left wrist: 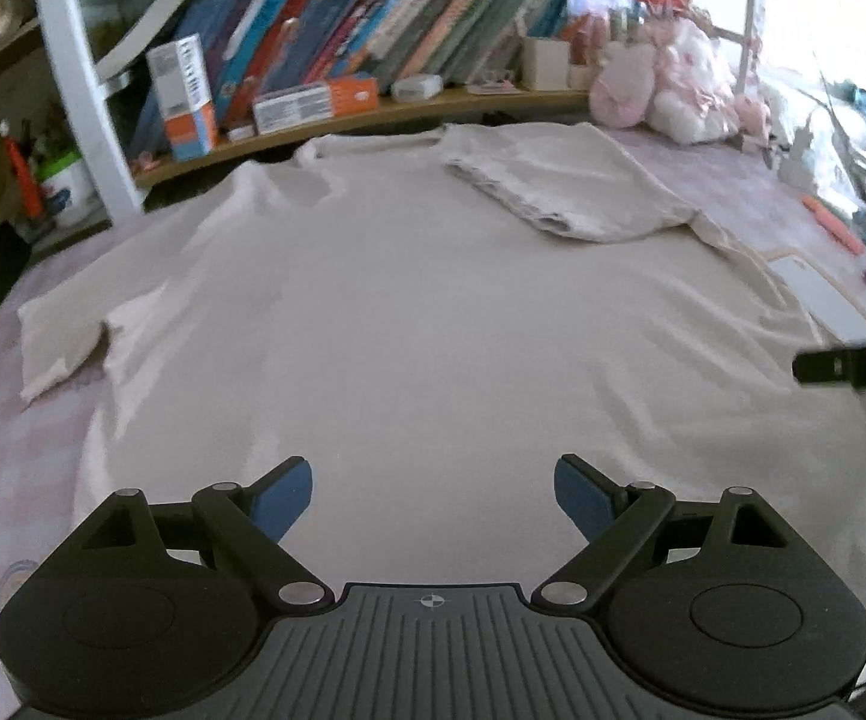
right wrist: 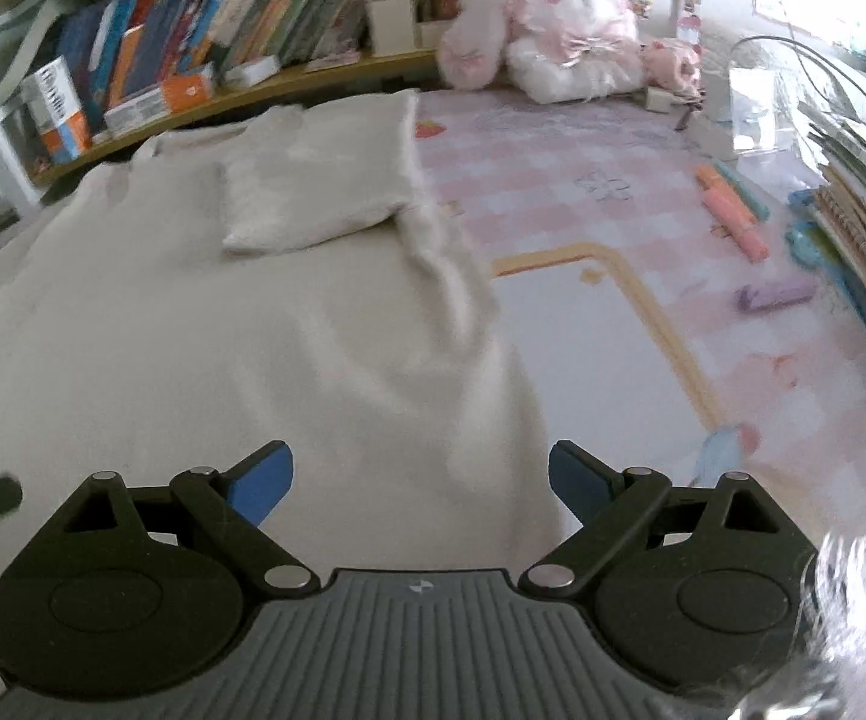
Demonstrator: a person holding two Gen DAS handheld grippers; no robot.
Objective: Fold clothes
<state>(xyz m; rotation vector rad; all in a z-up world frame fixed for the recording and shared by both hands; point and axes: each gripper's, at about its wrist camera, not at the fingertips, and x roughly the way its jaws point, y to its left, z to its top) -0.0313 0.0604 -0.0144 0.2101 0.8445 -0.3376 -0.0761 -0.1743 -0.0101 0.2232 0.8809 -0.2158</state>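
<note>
While the cream T-shirt lies spread flat on the pink checked table cover, the folding is only at its beginning. On the left side, the left sleeve lies stretched out flat on the cover, not folded in. In the middle, the body of the shirt is wide and mostly smooth, with only small wrinkles, and the collar points away toward the bookshelf. On the right side, the right sleeve is already turned inward and lies on top of the shirt near the shoulder. So I judge that one sleeve fold is done, and the other sleeve, the side folds and the final fold of the body are left.

The left gripper hovers above the lower part of the shirt with its blue fingers wide apart, and it holds nothing. The right gripper is also spread apart and empty; it is above the right edge of the shirt near the hem, where the cloth meets the cover. To the right of the shirt, some coloured markers lie on the cover, well apart from the cloth. A plush toy sits at the far end.
</note>
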